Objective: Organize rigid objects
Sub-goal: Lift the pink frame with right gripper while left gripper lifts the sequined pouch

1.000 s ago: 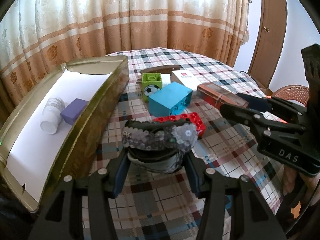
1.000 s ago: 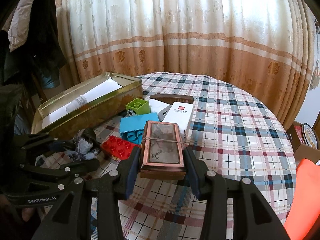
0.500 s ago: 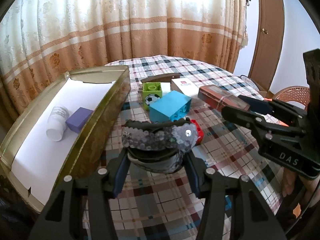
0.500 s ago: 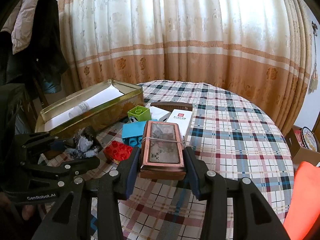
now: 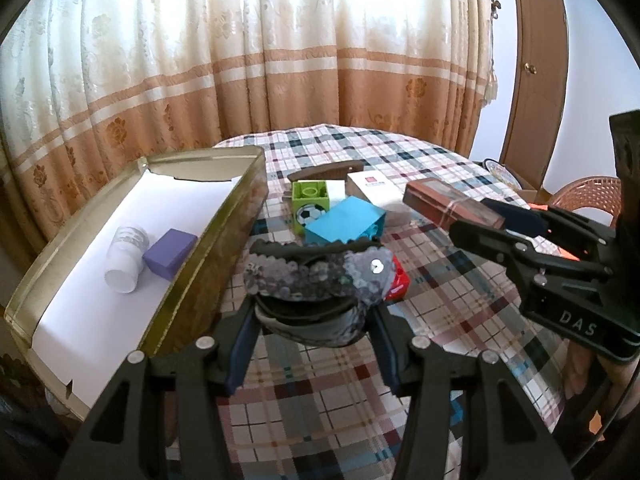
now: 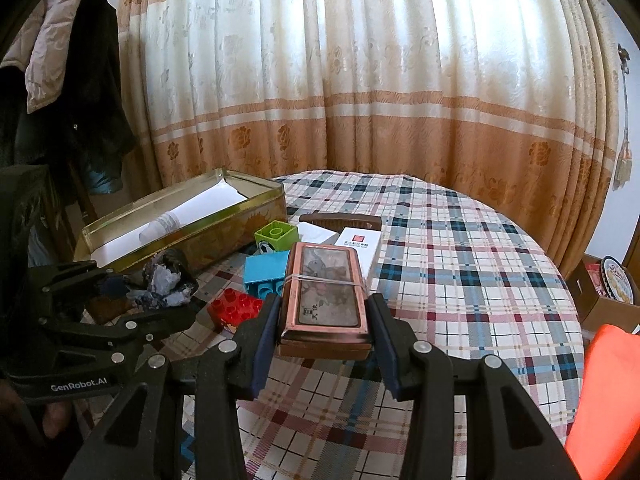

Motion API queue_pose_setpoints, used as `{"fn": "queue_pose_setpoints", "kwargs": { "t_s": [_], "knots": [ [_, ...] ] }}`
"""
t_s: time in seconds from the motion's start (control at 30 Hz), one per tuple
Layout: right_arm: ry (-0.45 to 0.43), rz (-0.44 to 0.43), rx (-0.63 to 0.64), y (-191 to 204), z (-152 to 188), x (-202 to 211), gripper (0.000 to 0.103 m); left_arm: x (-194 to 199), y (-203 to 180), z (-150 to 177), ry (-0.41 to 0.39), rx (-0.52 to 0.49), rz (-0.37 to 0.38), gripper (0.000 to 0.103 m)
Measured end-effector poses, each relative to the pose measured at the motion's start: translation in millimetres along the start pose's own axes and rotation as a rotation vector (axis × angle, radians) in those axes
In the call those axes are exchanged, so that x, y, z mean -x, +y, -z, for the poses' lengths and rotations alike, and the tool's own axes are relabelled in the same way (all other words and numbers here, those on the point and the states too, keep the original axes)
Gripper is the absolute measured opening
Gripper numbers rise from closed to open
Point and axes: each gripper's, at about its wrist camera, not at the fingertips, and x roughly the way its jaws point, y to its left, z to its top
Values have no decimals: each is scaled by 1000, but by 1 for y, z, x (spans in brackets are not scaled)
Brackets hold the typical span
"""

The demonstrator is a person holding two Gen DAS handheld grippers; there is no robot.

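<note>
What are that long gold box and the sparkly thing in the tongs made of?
The long gold box looks like thin tin: shiny brassy walls with a rolled rim, lined with white paper. The sparkly thing in the left tongs seems to be fabric covered in silvery sequins; its core is hidden.

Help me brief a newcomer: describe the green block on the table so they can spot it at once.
Start at the long gold tin on the checked tablecloth. Just off its far end, the green block stands behind the blue block, ahead of a brown comb. It alone is lime green, with a football picture on its side.
</note>
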Motion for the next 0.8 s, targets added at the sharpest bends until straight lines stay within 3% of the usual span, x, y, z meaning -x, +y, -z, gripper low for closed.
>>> {"fn": "queue_pose_setpoints", "kwargs": {
  "t_s": [0.8],
  "knots": [
    [-49, 4, -4, -2, 1, 9, 47, 12, 0, -6, -66, -11, -39, 51]
  ]
}}
